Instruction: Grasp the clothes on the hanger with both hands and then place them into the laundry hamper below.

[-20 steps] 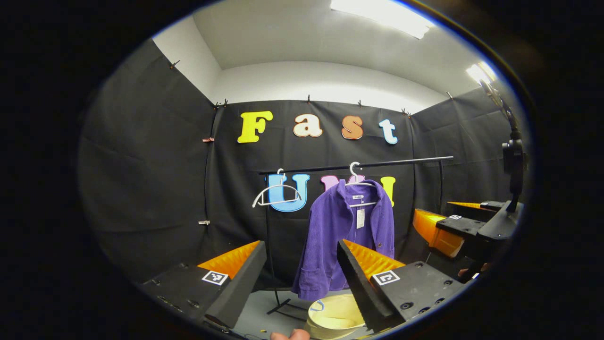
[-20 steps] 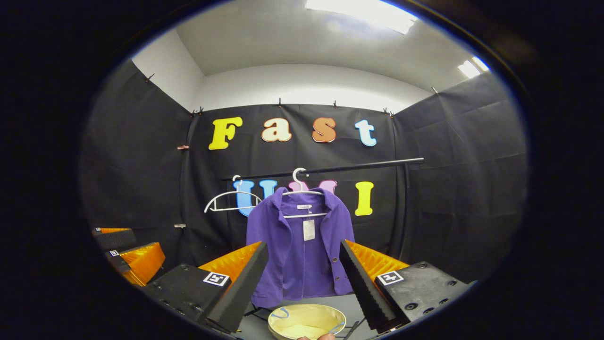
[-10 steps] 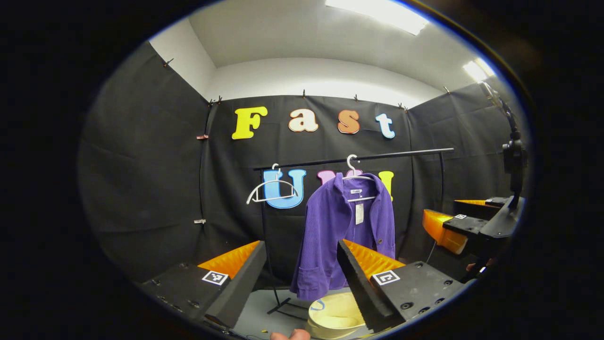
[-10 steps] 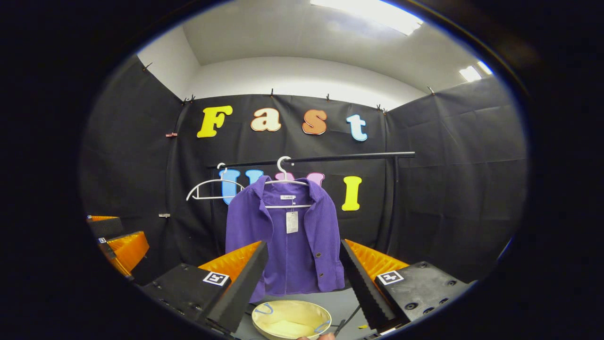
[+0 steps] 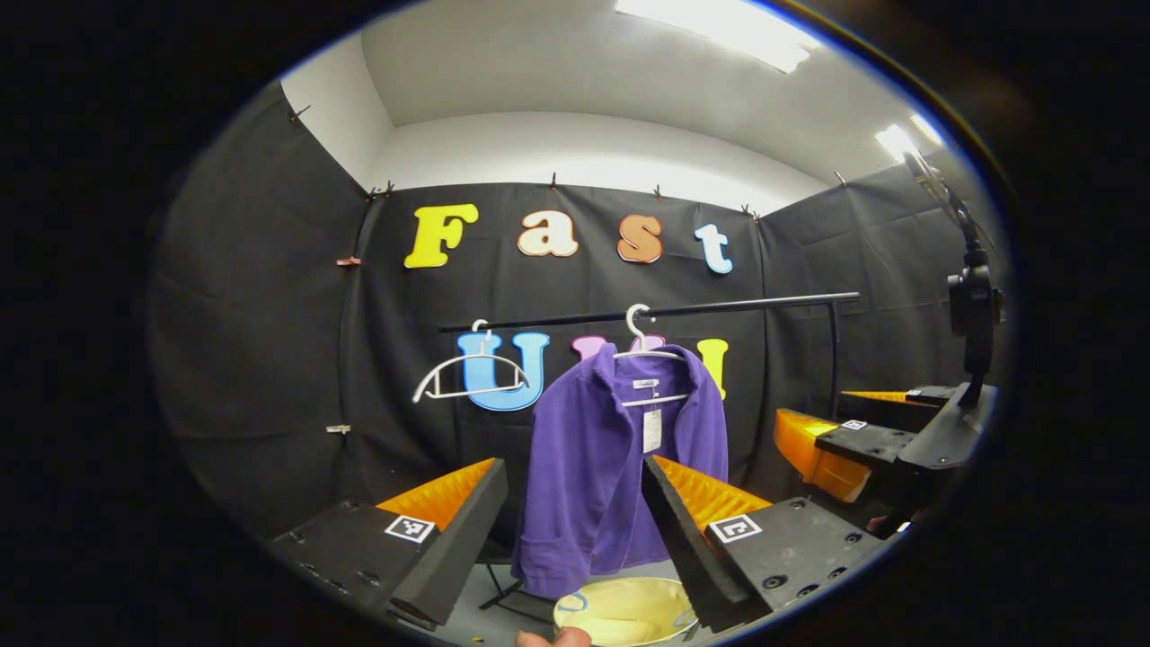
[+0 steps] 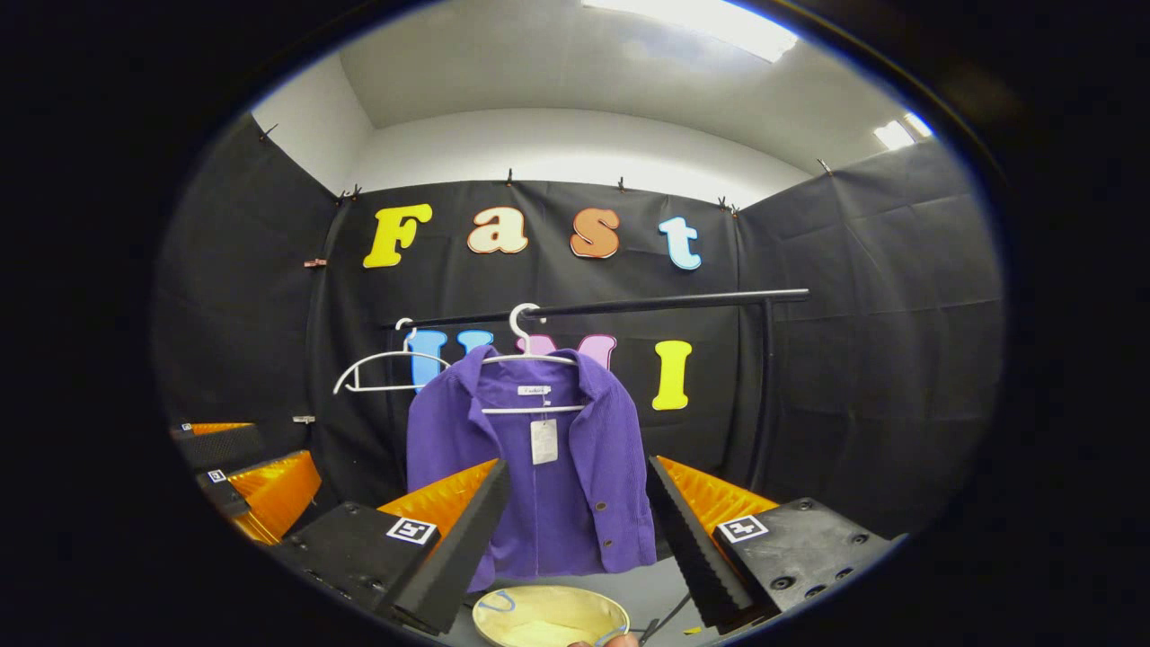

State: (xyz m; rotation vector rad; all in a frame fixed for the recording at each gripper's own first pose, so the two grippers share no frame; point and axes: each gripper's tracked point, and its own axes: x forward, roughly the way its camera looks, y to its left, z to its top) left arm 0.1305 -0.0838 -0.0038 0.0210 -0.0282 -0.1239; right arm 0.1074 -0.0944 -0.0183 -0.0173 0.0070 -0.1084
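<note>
Purple jacket (image 6: 539, 467) hangs on white hanger (image 6: 526, 346); left hand-held gripper (image 5: 575, 530) and right hand-held gripper (image 6: 579, 530) level, aimed at it, jaws spread, empty, above hamper (image 6: 548, 615).

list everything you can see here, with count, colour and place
jacket: 1, purple, on a white hanger on the rail
spare hanger: 1, white, bare, on the rail beside the jacket
rail: 1, black, before the back wall
hamper: 1, pale yellow, on the floor below the jacket
ceiling lights: 2, white, overhead
left claw: 1, open, far from the jacket
right claw: 1, open, far from the jacket
</note>
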